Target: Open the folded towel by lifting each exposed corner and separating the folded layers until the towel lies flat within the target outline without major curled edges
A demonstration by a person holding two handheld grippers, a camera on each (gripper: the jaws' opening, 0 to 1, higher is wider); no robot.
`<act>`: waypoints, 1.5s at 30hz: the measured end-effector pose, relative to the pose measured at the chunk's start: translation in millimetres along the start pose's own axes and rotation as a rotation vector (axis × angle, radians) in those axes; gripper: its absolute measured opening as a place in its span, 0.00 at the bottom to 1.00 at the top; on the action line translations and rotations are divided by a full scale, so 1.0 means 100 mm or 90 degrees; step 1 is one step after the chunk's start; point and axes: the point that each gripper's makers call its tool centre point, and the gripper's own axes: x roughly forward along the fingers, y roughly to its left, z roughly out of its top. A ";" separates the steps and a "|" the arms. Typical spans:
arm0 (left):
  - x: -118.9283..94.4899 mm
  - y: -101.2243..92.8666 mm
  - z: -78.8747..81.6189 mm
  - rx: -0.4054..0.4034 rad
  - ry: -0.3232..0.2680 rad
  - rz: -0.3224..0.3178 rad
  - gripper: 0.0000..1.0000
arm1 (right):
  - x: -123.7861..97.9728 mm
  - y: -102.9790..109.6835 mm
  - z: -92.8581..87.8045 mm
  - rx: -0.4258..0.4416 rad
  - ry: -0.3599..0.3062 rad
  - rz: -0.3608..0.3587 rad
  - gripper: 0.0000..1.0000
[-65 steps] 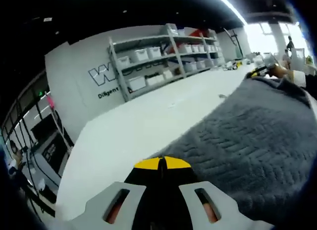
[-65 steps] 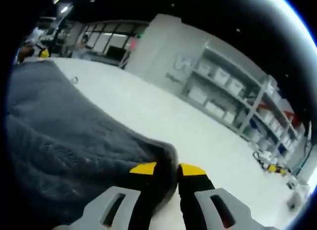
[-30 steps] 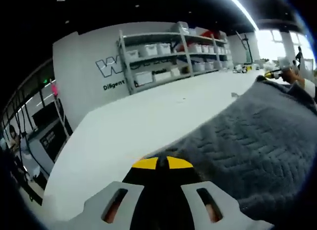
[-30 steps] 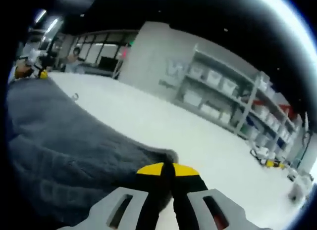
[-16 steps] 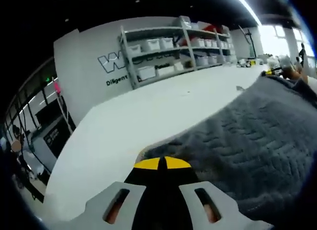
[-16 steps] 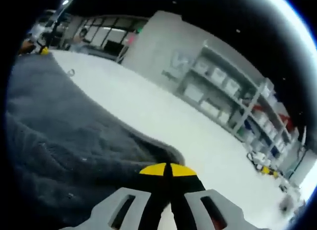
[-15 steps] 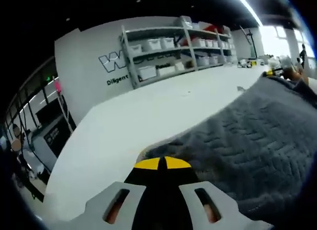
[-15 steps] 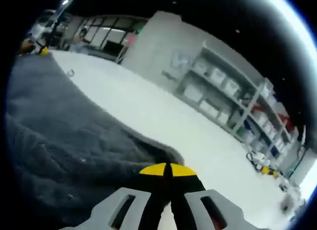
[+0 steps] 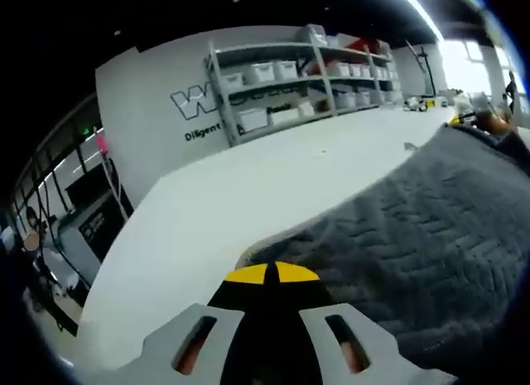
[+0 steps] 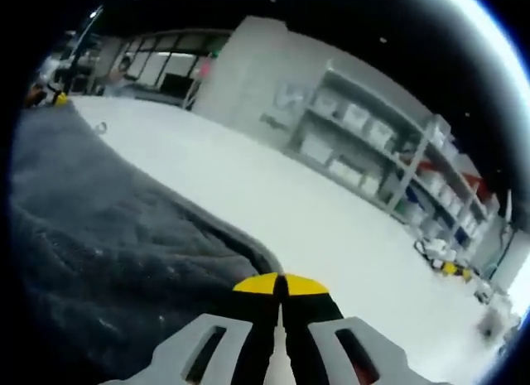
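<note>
Pinching the grey towel [image 9: 414,228] at opposite corners, left tongs [image 9: 271,273] and right tongs [image 10: 280,284] are clenched over the white bench [image 9: 248,194]; the gripped corners are hidden.

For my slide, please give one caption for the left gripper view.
Left gripper, jaws shut, pinches a dark grey towel corner on a white table.
</note>
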 end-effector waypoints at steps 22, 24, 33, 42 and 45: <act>-0.01 -0.06 0.03 -0.009 -0.016 -0.012 0.01 | 0.14 0.02 0.14 0.025 -0.036 0.055 0.00; -0.01 -0.05 0.02 -0.013 -0.013 -0.013 0.01 | 0.18 0.04 0.11 0.023 -0.027 0.062 0.00; -0.06 -0.10 -0.01 -0.039 -0.010 0.000 0.01 | 0.28 0.05 0.10 -0.008 -0.043 0.090 0.00; -0.04 -0.02 -0.03 -0.005 0.008 0.037 0.01 | 0.31 0.04 0.13 -0.097 -0.051 0.097 0.00; -0.03 0.01 -0.04 -0.009 0.003 0.037 0.00 | 0.33 0.00 0.13 -0.075 -0.057 0.107 0.00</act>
